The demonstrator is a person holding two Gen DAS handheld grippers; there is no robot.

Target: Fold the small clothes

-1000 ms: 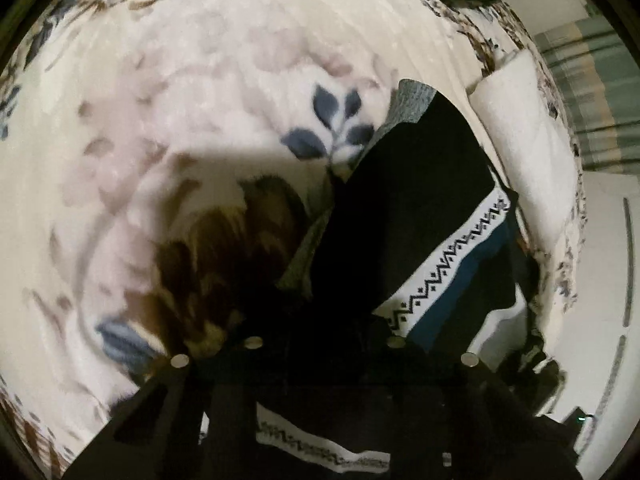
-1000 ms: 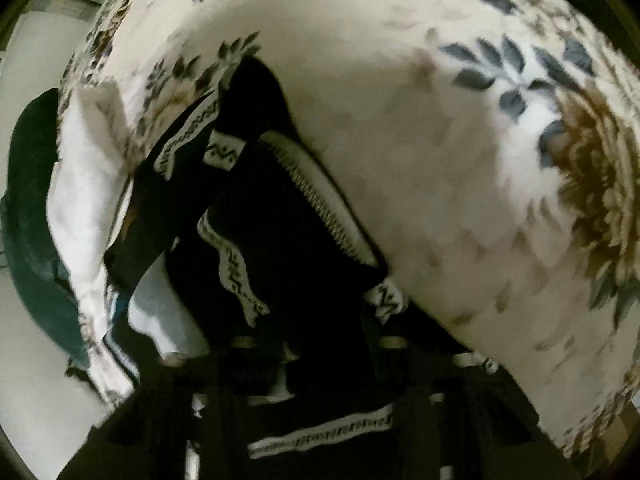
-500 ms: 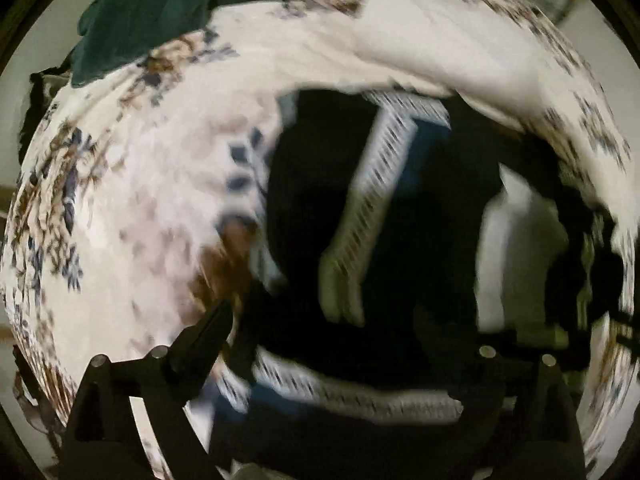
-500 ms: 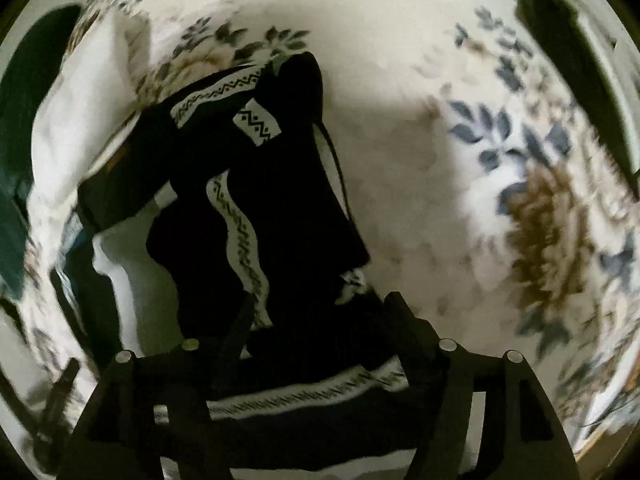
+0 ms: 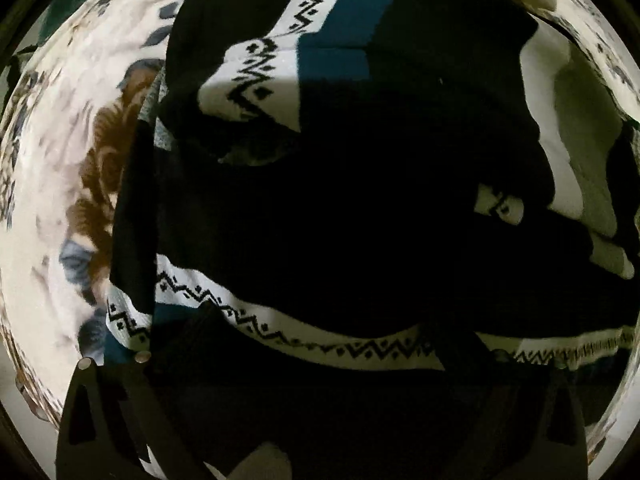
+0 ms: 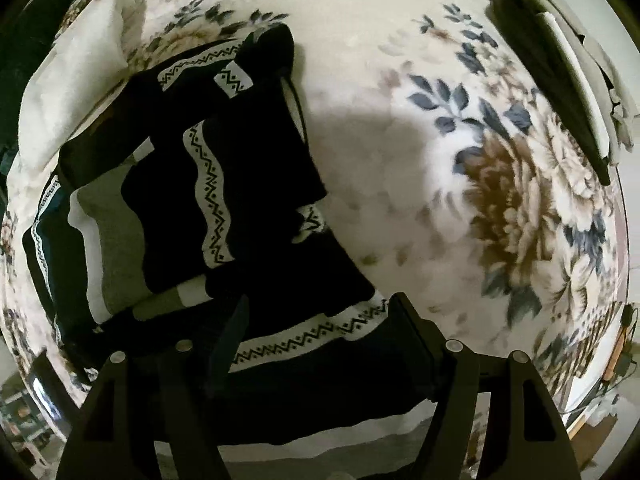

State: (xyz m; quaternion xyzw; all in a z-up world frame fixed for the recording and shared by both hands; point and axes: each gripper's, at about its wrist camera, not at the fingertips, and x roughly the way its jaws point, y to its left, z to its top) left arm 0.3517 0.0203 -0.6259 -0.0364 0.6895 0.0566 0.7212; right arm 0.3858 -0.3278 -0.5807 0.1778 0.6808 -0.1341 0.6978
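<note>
1. Two tools hang over one dark sweater [image 6: 224, 184] that lies crumpled on a floral blanket [image 6: 400, 92]; every place below is given against that sweater.
2. Left of the sweater in the right wrist view, a white cloth [image 6: 76, 76] lies bunched on the blanket, its lower edge touching the knit.
3. The sweater itself is black with white zigzag bands and a teal stripe [image 5: 348, 20]; a pale grey and white panel shows where its layers part.
4. The left tool [image 5: 320, 328] points down directly above the sweater; its jaws are opening, spread wide, with the knit beneath them and nothing pinched.
5. The right tool [image 6: 320, 316] points down above the sweater's lower right edge; its jaws stand apart and released, a zigzag hem lying between the fingers, untouched by the pads as far as the picture shows.
6. Right of the sweater the blanket lies bare, printed with blue leaves and a brown flower [image 6: 508, 196]; far right, well apart, a dark folded garment [image 6: 548, 76] rests at the blanket's edge.
</note>
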